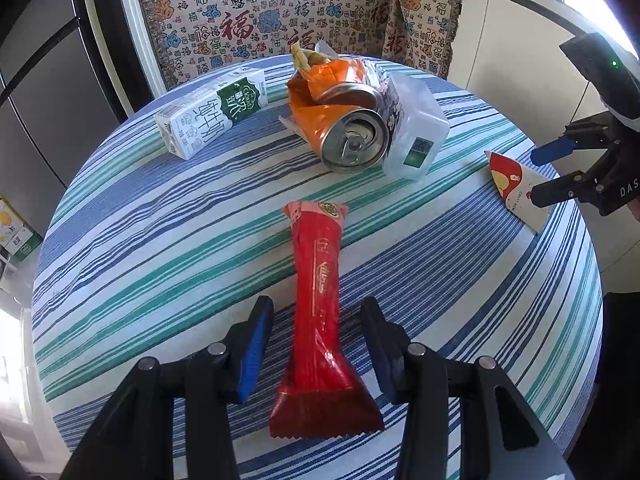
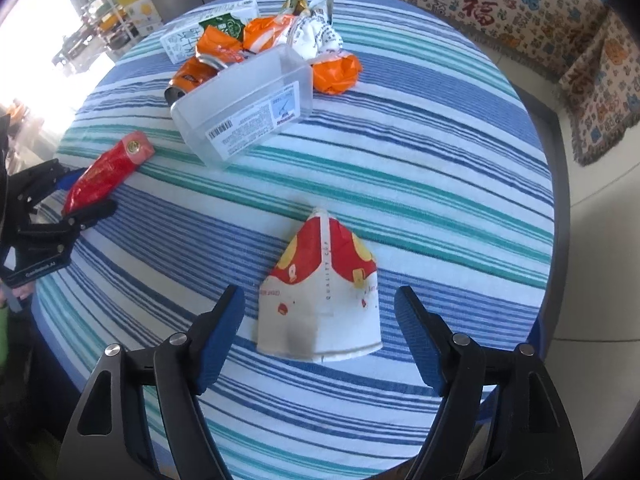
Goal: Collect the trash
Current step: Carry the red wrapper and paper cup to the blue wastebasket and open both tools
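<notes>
Striped round bench (image 1: 160, 240) held trash. Left gripper (image 1: 316, 344) fingers apart around red wrapper (image 1: 320, 312), not clamped. Right gripper (image 2: 320, 336) fingers apart, flanking flattened paper cup (image 2: 320, 300). Risk: flat, slick items could slip from closing pads.

The desk (image 1: 160, 240) wears a cloth striped blue, white and teal. Between the left tongs (image 1: 316, 344), black with blue pads, lies a glossy red wrapper (image 1: 318, 312) with a pink end. Between the right tongs (image 2: 320, 336) lies a white paper cup (image 2: 320, 300) marked red and yellow. Beyond them: a white-and-green carton (image 1: 212, 114), a silver can (image 1: 354, 142), orange wrappers (image 1: 316, 104), and a clear, perhaps frosted, tub (image 2: 244, 108).
</notes>
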